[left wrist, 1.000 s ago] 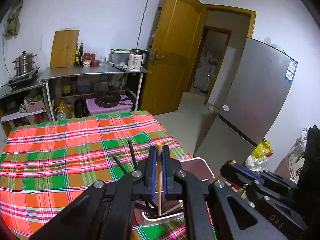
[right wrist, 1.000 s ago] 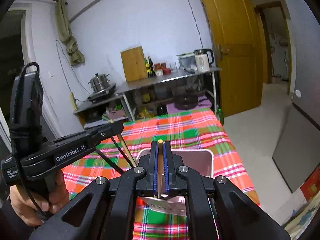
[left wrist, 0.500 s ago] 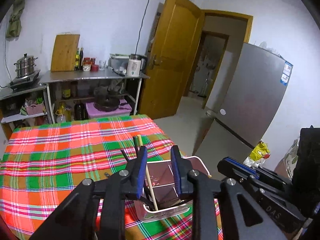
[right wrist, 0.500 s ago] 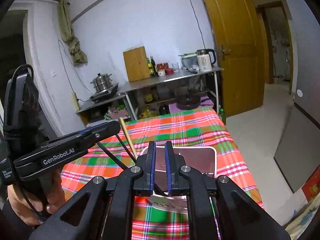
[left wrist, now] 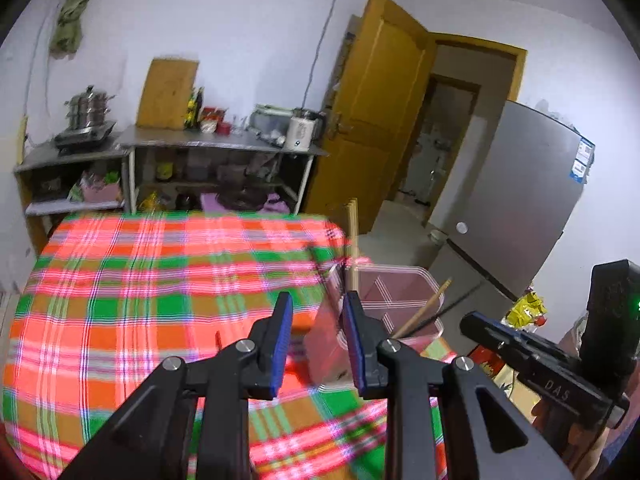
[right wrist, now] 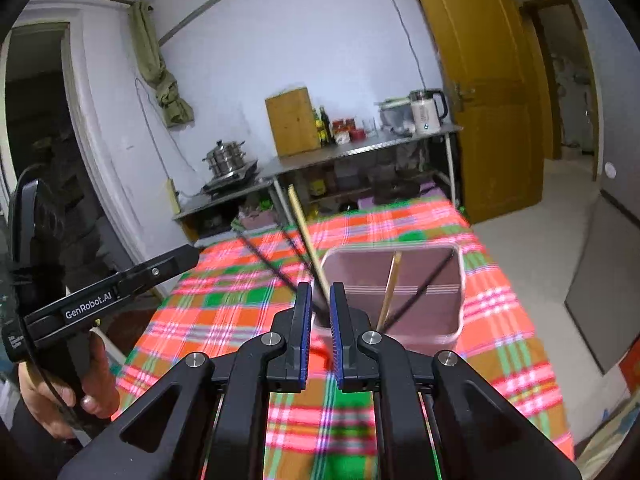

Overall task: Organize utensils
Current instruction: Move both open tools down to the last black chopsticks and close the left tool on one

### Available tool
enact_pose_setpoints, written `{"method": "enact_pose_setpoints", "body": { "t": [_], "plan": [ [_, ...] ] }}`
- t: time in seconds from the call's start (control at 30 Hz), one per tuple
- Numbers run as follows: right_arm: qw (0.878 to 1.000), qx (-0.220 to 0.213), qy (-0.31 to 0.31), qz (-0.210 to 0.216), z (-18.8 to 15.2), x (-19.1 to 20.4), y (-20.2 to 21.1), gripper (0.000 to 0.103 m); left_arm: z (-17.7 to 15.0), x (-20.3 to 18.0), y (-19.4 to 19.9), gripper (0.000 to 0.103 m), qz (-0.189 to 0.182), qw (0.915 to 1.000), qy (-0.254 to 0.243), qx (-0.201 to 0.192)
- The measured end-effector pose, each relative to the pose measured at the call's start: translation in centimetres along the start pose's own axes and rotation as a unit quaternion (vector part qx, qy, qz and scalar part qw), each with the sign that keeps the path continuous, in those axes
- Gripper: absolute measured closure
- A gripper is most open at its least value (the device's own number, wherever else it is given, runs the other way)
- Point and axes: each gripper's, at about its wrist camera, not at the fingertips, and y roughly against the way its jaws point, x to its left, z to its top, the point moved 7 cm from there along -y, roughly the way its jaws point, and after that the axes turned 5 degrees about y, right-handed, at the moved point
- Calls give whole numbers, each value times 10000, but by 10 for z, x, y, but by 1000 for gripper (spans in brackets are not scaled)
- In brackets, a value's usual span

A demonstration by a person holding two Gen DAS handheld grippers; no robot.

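Our left tool gapes empty, right tool narrow — chopsticks lean upright in the bin.

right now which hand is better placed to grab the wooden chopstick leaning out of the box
Probably right: the leaning chopstick lines up with the right gripper, while the left gripper aims beside the box.

Tablecloth: plaid of red-orange, green and brown blocks crossed by white and pink lines. Translucent pinkish plastic holder on it, pale rim. Inside: light wooden chopsticks and black chopsticks. Gripper pads blue on black bodies.
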Motion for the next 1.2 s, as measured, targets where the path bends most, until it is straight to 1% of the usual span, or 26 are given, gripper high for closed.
{"method": "enact_pose_setpoints", "body": {
  "t": [0.23, 0.47, 0.77, 1.03, 1.2],
  "plan": [
    [9991, 386, 25, 148, -39, 15, -16, 94, -51, 42, -7, 76, 295, 9980, 375, 406],
    [9975, 658, 158, 219, -65, 28, -30, 94, -83, 66, -13, 76, 464, 9950, 585, 664],
    [9952, 914, 203, 295, -83, 34, -48, 94, -104, 86, -33, 76, 693, 9908, 698, 925],
    [9926, 1135, 211, 368, -96, 36, -65, 94, -118, 104, -75, 76, 945, 9849, 741, 1249],
    [9914, 1227, 231, 403, -100, 35, -73, 94, -119, 111, -102, 76, 1058, 9814, 787, 1399]
  ]
}}
